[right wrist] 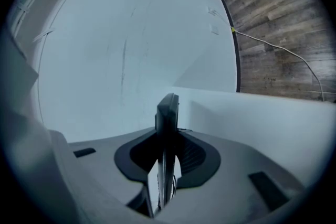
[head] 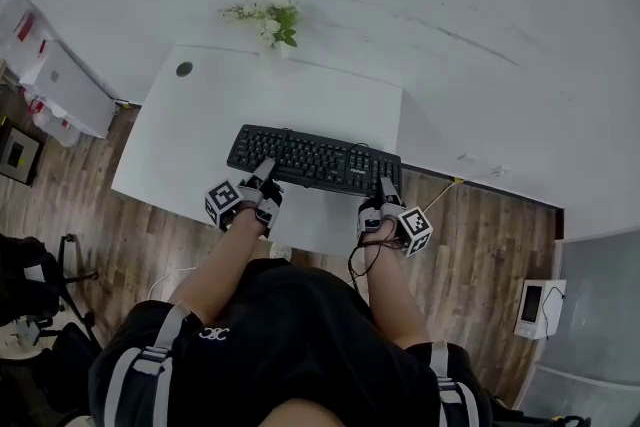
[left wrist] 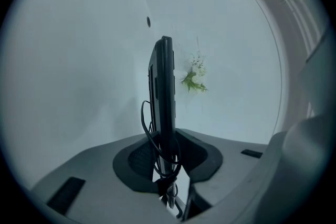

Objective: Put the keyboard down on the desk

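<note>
Black keyboard [head: 315,158] pinched along its near edge, over the white desk [head: 200,115]

Whether the keyboard rests on the desk or hangs just above it cannot be told, and the key legends are too small to read. Both gripper views show it only edge-on, a thin dark slab. The left gripper [head: 264,171] clamps its left end, where a looped black cable [left wrist: 149,134] crowds the jaws. The right gripper [head: 386,187] clamps the right end, close to the desk's right edge. It lies lengthwise across the desk's near half.
</note>
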`<action>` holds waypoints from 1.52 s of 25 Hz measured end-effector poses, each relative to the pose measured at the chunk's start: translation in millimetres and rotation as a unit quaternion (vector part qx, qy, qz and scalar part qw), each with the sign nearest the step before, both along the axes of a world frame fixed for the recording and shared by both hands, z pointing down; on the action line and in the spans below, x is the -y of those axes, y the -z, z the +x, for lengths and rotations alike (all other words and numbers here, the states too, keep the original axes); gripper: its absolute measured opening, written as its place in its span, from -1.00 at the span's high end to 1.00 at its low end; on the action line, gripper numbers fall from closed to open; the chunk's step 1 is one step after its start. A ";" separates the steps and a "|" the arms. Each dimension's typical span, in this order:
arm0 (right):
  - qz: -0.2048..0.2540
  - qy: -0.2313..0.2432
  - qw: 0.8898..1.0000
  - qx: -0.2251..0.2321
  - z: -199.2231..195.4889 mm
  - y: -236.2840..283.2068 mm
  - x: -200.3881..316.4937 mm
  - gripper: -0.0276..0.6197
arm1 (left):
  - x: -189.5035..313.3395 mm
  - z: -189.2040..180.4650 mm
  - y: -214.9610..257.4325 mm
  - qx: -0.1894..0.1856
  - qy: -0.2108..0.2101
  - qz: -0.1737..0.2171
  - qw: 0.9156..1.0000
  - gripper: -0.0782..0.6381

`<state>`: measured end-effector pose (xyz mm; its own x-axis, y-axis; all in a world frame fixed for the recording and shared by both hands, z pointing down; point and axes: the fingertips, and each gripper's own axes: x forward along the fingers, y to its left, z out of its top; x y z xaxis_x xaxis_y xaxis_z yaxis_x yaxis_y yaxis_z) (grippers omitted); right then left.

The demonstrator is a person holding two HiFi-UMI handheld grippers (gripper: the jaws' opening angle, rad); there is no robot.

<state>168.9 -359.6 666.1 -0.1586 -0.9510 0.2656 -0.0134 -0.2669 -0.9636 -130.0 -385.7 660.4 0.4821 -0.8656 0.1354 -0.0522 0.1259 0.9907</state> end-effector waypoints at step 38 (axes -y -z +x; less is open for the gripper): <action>-0.208 0.012 0.976 -0.059 8.3 -90.9 23.1 0.41 | 37.7 8.8 -89.6 0.065 -0.057 -0.179 0.980 0.39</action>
<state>177.2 -382.7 757.0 -0.1257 -0.7537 0.6451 -0.1287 -0.6323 -0.7639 -121.2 -423.4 750.0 0.5314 -0.6933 0.4867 -0.2079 0.4503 0.8684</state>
